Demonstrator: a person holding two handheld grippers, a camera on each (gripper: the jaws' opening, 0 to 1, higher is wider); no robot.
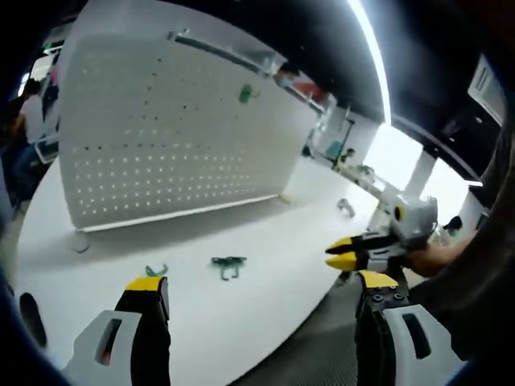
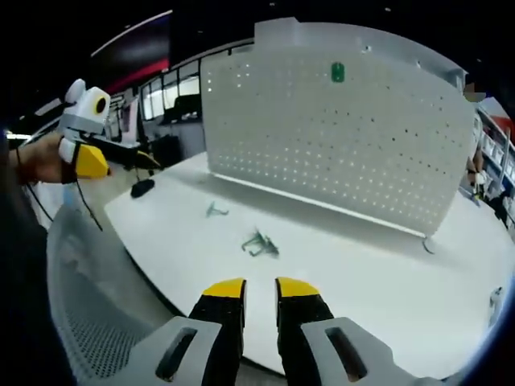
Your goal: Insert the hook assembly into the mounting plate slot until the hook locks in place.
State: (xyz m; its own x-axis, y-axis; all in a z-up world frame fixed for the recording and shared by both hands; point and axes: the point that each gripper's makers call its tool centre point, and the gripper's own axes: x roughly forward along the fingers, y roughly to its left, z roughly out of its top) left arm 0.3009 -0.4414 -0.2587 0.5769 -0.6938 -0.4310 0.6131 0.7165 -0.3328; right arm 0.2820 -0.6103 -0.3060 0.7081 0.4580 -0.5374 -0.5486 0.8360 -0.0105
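A white perforated mounting plate (image 1: 161, 145) (image 2: 338, 137) stands upright on the white table (image 1: 265, 233) (image 2: 362, 273). One green hook (image 1: 245, 93) (image 2: 337, 72) hangs high on it. A green hook assembly (image 1: 228, 265) (image 2: 260, 243) lies loose on the table, with a smaller green piece (image 1: 155, 271) (image 2: 216, 211) beside it. My left gripper (image 1: 261, 283) is wide open, empty, short of these pieces; in the right gripper view it (image 2: 105, 157) hovers off the table's left edge in a hand. My right gripper (image 2: 260, 288) is empty with a narrow gap between its jaws; it (image 1: 344, 252) enters the left gripper view from the right.
A grey hook (image 1: 346, 207) lies farther along the table and another (image 2: 426, 245) rests by the plate's foot. A black object (image 2: 142, 187) sits near the table's corner. A grey mesh chair (image 2: 88, 305) stands below the table edge. People are behind the plate's left end (image 1: 32, 104).
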